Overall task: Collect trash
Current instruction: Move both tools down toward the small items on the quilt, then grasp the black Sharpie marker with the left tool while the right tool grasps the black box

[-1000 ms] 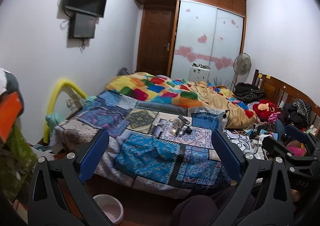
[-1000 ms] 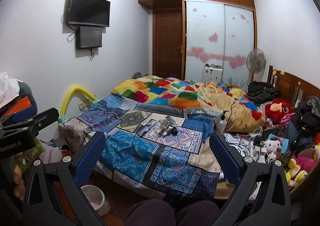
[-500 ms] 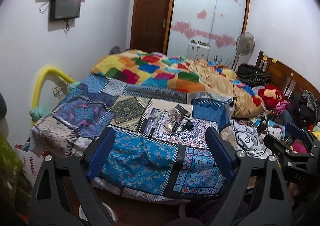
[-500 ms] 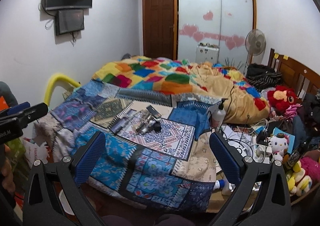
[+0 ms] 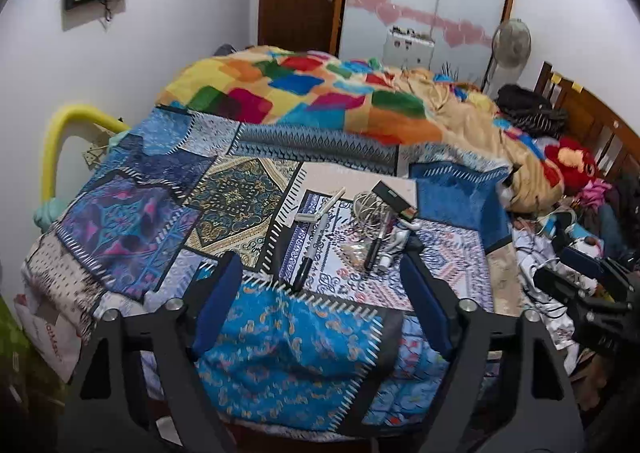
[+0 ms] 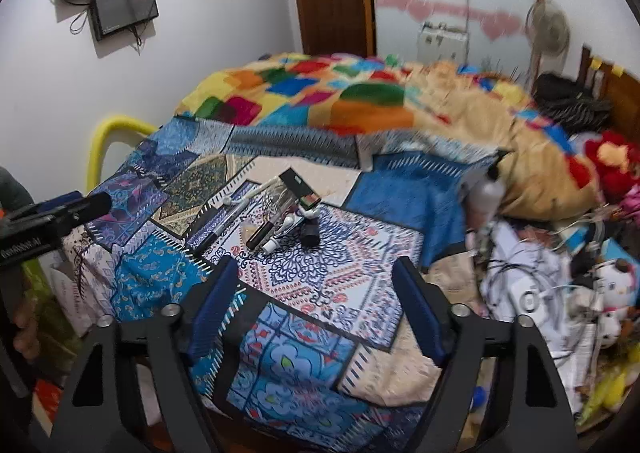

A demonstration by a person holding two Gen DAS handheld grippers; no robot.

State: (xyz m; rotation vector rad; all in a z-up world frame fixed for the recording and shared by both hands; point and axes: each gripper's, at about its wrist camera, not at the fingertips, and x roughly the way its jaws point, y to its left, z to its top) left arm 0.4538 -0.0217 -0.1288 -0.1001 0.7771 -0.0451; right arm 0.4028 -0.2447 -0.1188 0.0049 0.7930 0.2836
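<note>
A heap of small litter lies in the middle of the patchwork bedspread (image 5: 288, 337). It holds a black marker (image 5: 310, 253), a flat black box (image 5: 394, 201), a coiled white cable (image 5: 366, 209) and a small clear bag (image 5: 354, 249). My left gripper (image 5: 320, 256) hovers just short of the heap, its jaws closing with nothing between them. From the right wrist the marker (image 6: 218, 231), the black box (image 6: 300, 189) and a black cylinder (image 6: 310, 237) lie ahead. My right gripper (image 6: 316, 263) is also closing on nothing. Each gripper shows at the edge of the other's view.
A colourful blanket (image 5: 320, 93) is bunched across the far half of the bed. Cables, papers and plush toys (image 6: 612, 285) crowd the right side. A yellow padded rail (image 5: 60, 141) and a white bag (image 5: 44, 337) stand at the left. Door, wardrobe and fan are behind.
Both grippers have come closer to the bed and tipped downward, so the heap looks larger. Both pairs of jaws have narrowed. The pink bowl on the floor has left view.
</note>
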